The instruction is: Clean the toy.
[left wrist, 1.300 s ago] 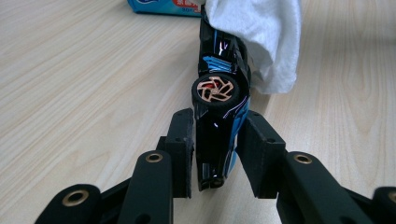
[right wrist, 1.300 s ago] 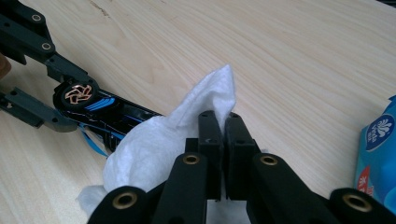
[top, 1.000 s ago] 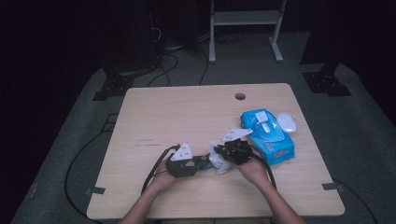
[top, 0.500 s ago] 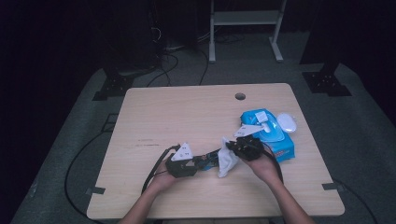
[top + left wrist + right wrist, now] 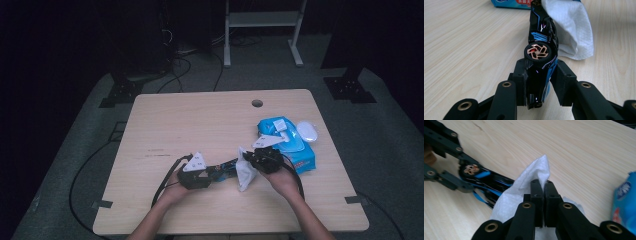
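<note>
A black toy car (image 5: 540, 37) with blue stripes and copper wheels lies on its side, and my left gripper (image 5: 540, 77) is shut on its rear end. In the high view the left gripper (image 5: 212, 175) holds the car (image 5: 225, 169) low over the table's front middle. My right gripper (image 5: 543, 185) is shut on a white wipe (image 5: 534, 173), which drapes against the car's (image 5: 486, 178) far end. Seen from above, the right gripper (image 5: 255, 161) and wipe (image 5: 245, 172) sit just right of the car.
A blue pack of wipes (image 5: 290, 142) lies at the table's right, close behind the right gripper, with a white oval object (image 5: 306, 131) beside it. A cable hole (image 5: 257, 103) sits near the far edge of the wooden table (image 5: 190, 125). Cables trail off the front left.
The right gripper and its wipe have slid a little to the right along the car, toward the blue pack. The left gripper and the car have stayed still.
</note>
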